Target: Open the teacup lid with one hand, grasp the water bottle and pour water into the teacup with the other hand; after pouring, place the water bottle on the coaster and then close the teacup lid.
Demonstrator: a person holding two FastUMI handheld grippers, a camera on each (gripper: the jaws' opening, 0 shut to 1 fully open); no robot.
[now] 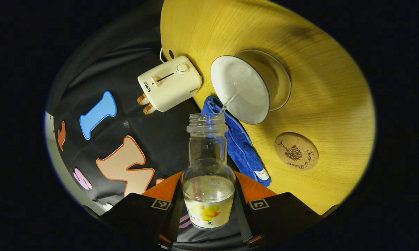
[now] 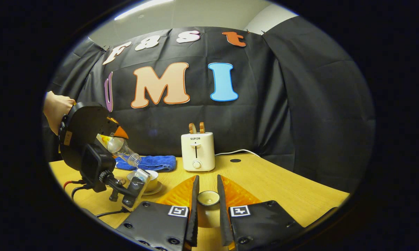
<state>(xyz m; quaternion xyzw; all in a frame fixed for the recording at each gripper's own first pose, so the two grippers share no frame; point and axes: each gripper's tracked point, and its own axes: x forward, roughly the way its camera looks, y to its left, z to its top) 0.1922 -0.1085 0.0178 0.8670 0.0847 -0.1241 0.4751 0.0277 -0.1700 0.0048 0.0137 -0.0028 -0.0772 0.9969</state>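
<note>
Water bottle [image 1: 208, 174], part full, tipped in left tongs [image 1: 209, 205], streams into teacup [image 1: 246, 89]. Right tongs [image 2: 208, 200] clamp lid [image 2: 208, 197]. Toaster [image 1: 169, 83] reads SUPOR.

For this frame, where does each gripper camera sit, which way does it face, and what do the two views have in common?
Left gripper view: rides the left gripper, tipped down over the round wooden table; its fingers clamp the clear glass water bottle pouring into the white teacup.
Right gripper view: rides the right gripper, level, facing the booth wall; its fingers hold the small white teacup lid; a hand holds the other gripper.
Shared: bottle, teacup, cream toaster, blue towel.
</note>
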